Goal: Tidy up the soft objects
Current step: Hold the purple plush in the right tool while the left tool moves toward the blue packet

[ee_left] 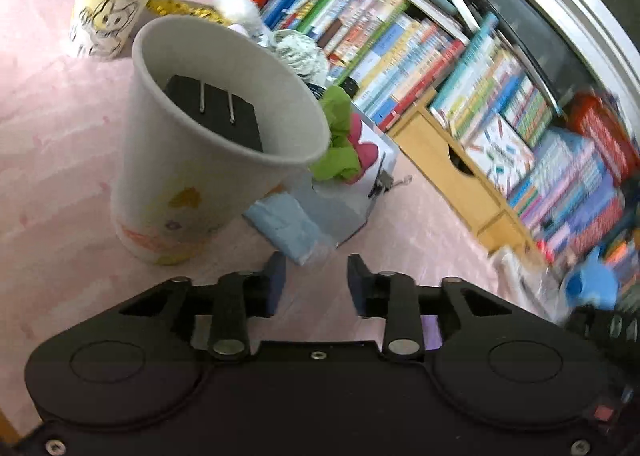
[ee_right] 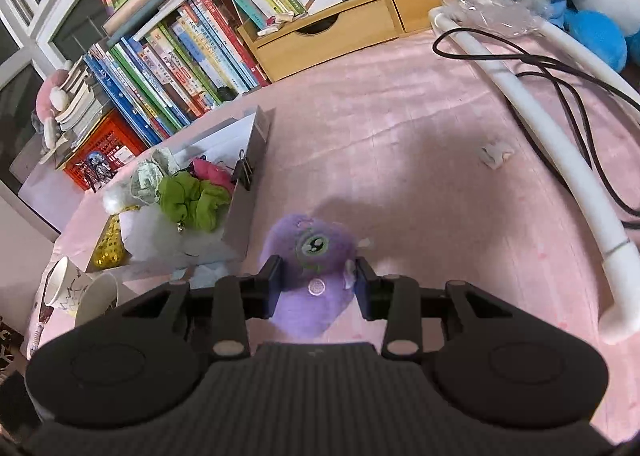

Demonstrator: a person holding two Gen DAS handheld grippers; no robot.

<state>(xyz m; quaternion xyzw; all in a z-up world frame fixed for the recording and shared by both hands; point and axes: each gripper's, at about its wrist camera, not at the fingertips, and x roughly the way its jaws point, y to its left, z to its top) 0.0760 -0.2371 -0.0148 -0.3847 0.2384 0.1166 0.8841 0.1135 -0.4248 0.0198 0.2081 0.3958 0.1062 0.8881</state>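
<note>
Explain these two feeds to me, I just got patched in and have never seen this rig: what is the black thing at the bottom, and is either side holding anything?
There is no robot arm here: a person holds a two-finger gripper in each hand, and each picture comes from a fisheye camera on one gripper, looking along its fingers. The black shape at the bottom is the gripper's own body.

In the left wrist view, the left gripper is open with nothing between its fingers. Ahead, a paper cup tilts on the pink surface, a black block inside it.

In the right wrist view, the right gripper is closed on a purple plush toy. To its left, a grey box already holds a green fabric piece and other soft bits. A white tube and a black cable lie to the right.
</note>
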